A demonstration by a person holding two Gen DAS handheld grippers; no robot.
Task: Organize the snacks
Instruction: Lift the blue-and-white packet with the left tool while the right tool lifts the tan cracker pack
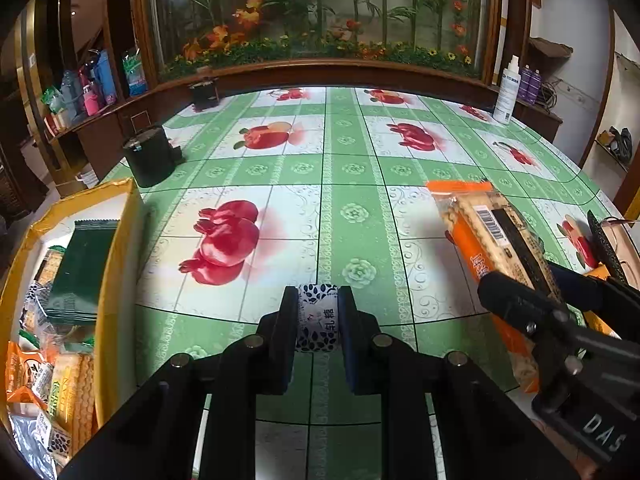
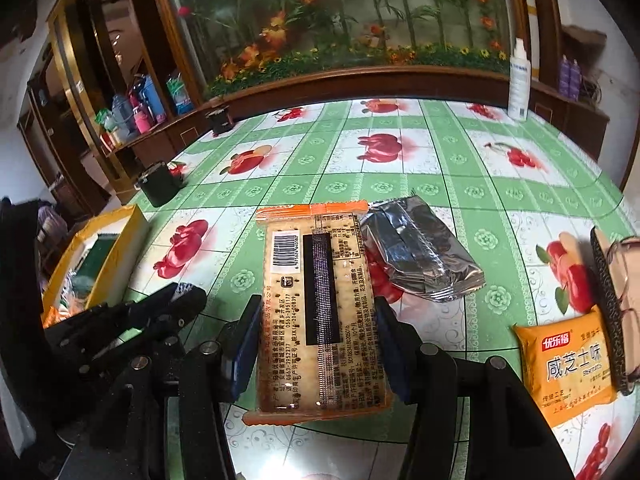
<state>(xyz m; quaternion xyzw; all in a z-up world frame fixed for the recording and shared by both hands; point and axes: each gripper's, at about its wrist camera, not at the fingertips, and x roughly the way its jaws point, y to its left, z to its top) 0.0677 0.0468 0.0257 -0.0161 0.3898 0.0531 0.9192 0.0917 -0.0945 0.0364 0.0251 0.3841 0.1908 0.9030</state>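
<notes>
My left gripper [image 1: 318, 320] is shut on a small white candy with a dark leaf pattern [image 1: 318, 318], held above the tablecloth. My right gripper [image 2: 316, 344] is shut on an orange-edged cracker pack [image 2: 316, 308], label side up, lifted over the table; it also shows in the left wrist view [image 1: 484, 236]. A yellow box [image 1: 116, 240] holding several snack packs stands at the left; it also shows in the right wrist view [image 2: 116, 236]. A silver wrapper [image 2: 416, 252] and a yellow biscuit pack [image 2: 568, 368] lie on the table to the right.
A green tablecloth with fruit prints [image 1: 352, 168] covers the table. A black cup [image 1: 150, 156] stands behind the box. A white spray bottle [image 2: 519, 80] stands at the far right. Glasses on a dark case [image 2: 616, 300] lie at the right edge.
</notes>
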